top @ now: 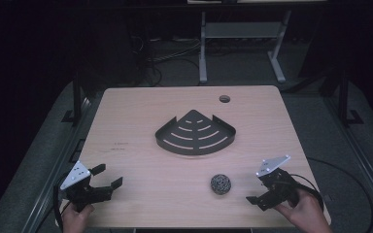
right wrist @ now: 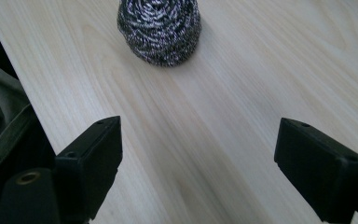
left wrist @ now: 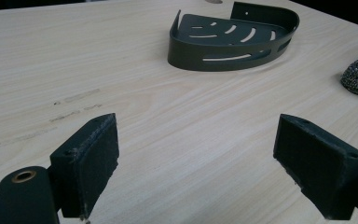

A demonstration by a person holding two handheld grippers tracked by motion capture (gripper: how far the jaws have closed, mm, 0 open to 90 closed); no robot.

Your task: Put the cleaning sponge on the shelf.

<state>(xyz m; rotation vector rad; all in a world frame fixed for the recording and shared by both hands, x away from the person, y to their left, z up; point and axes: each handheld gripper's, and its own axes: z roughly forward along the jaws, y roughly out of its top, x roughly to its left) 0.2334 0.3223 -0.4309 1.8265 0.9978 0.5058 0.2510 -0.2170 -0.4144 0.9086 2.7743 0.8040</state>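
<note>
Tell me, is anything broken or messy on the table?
Nothing stands out. The black corner shelf sits flat mid-table, the steel wool ball lies whole near the right tongs, and the wooden table has only faint smudges.

My table (top: 141, 109) is pale wood with a round hole (top: 224, 99) at about one o'clock. The dark slotted corner tray (top: 195, 133) lies at its centre, and the steel scouring ball (top: 220, 184) sits near the edge at five o'clock, well apart from the tray.

A steel scourer (right wrist: 159, 29) sits on the table (right wrist: 242, 116) ahead of wide-apart jaws, seemingly untouched.
</note>
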